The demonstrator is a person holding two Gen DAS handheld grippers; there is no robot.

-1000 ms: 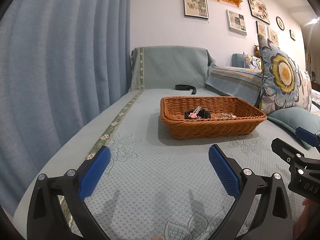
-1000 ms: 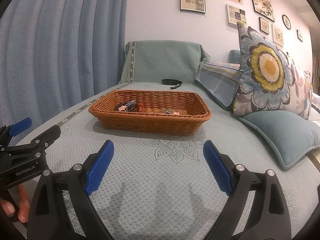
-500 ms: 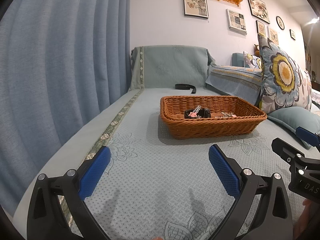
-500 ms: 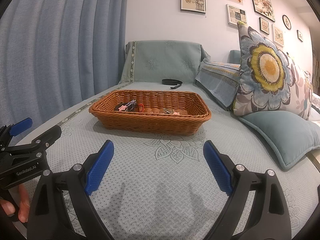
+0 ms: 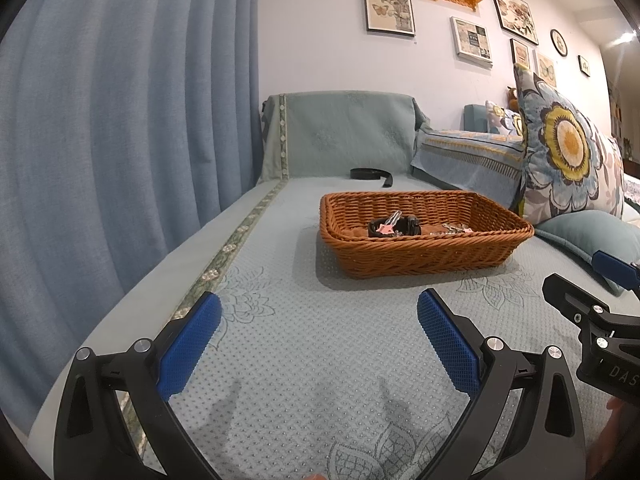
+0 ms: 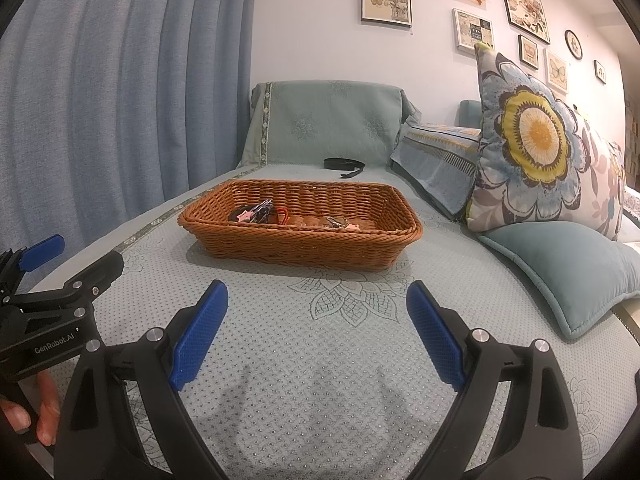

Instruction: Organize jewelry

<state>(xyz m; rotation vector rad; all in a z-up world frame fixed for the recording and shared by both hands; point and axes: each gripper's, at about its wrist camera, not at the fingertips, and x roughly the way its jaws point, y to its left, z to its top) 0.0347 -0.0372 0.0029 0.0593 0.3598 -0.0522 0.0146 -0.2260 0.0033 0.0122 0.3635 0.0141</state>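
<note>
- My left gripper (image 5: 318,316): nearest item, held low over the sofa seat, blue pads spread wide, nothing between them.
- My right gripper (image 6: 316,306): same posture alongside, pads spread wide, carrying nothing; each gripper shows at the edge of the other's view, side by side.
- Sofa cover (image 6: 320,360): pale green, patterned; bare cloth runs from my pads forward to the basket. I see no loose jewelry on this stretch.
- Wicker basket (image 5: 420,258): ahead of both grippers, slightly right of my left one and slightly left of my right one, resting flat on the seat, well apart from my pads.
- Jewelry (image 6: 260,213): inside the basket. One cluster toward its left end: a dark band, something metallic, a pink star shape, a red loop. More small pieces (image 6: 340,222) lie toward the middle-right of the floor. Too small to name each.
- Black strap (image 6: 344,165): beyond the basket, on the seat near the backrest; whether it counts as jewelry I cannot tell.
- Cushions (image 6: 560,264): far right of my right gripper, against the back.
- Status, as I judge it: the pieces lie gathered in the basket, which fits either a collected lot or a mixed heap awaiting sorting. The pictures do not settle which.
</note>
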